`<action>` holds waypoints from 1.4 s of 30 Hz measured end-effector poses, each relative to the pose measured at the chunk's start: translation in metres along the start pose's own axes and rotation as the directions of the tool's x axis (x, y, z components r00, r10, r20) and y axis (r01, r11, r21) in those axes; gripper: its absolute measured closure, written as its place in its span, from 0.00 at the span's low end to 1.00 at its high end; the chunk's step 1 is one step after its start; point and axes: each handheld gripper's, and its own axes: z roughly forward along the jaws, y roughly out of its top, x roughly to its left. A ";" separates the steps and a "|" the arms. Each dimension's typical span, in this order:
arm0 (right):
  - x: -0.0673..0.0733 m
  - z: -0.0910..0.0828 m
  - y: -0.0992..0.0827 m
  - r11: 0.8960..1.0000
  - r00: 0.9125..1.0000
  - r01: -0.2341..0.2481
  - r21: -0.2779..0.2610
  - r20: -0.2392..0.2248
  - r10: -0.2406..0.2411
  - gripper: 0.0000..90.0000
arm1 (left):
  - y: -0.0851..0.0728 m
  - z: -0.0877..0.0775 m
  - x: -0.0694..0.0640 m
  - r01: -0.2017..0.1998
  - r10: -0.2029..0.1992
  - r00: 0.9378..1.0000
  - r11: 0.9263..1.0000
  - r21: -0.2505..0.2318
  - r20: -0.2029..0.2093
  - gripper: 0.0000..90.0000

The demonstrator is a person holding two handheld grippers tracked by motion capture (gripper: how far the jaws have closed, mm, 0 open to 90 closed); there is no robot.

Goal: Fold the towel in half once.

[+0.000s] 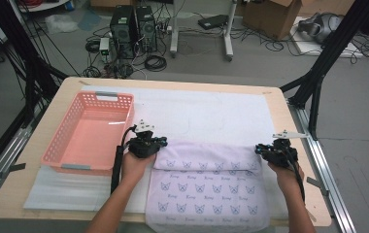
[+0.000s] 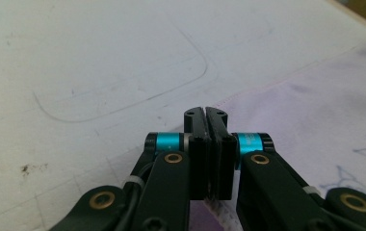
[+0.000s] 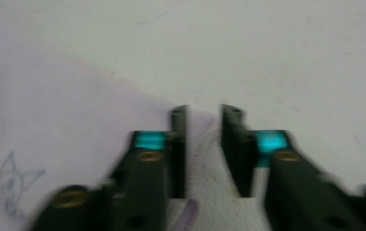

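Already the lilac cat-print cloth (image 1: 207, 187) lies folded at the tabletop's (image 1: 66, 94) near edge, fold line running hand to hand; left tongs (image 2: 205, 113) pinch its left corner shut; right tongs (image 3: 204, 113) straddle the right corner, part open.

My right gripper view is smeared with blur: the jaws of my right gripper (image 3: 203, 113) have soft edges, and the cat print on the lilac cloth (image 3: 51, 130) is a faint scribble. I cannot tell there whether the cloth corner between the jaws is pinched or loose. In my left gripper view, the cloth (image 2: 311, 106) runs off the right edge, and my left gripper (image 2: 205, 113) hides the hem beneath it. From the high view, the cloth's near edge (image 1: 207, 221) and my forearms are cut off at the bottom.
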 end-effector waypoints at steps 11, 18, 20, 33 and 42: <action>0.007 0.023 0.004 0.995 0.998 0.058 0.077 -0.004 -0.058 0.95 | 0.002 -0.009 -0.003 0.018 -0.018 1.000 1.000 -0.025 0.026 0.97; 0.013 -0.022 -0.009 0.996 0.997 0.054 -0.073 -0.053 -0.058 0.95 | -0.013 -0.031 -0.013 -0.020 0.024 0.996 0.999 -0.047 0.080 0.97; 0.016 -0.034 -0.018 0.993 0.996 0.059 -0.103 -0.064 -0.066 0.95 | -0.019 -0.041 -0.016 -0.014 0.020 0.994 0.998 -0.066 0.103 0.97; 0.040 -0.087 -0.066 0.985 0.984 0.096 -0.146 -0.135 -0.116 0.95 | -0.060 -0.081 -0.032 -0.026 0.039 0.982 0.997 -0.070 0.184 0.97; 0.046 -0.101 -0.096 0.985 0.967 0.159 -0.060 -0.193 -0.168 0.95 | -0.083 -0.097 -0.038 -0.035 0.044 0.977 0.998 -0.046 0.210 0.97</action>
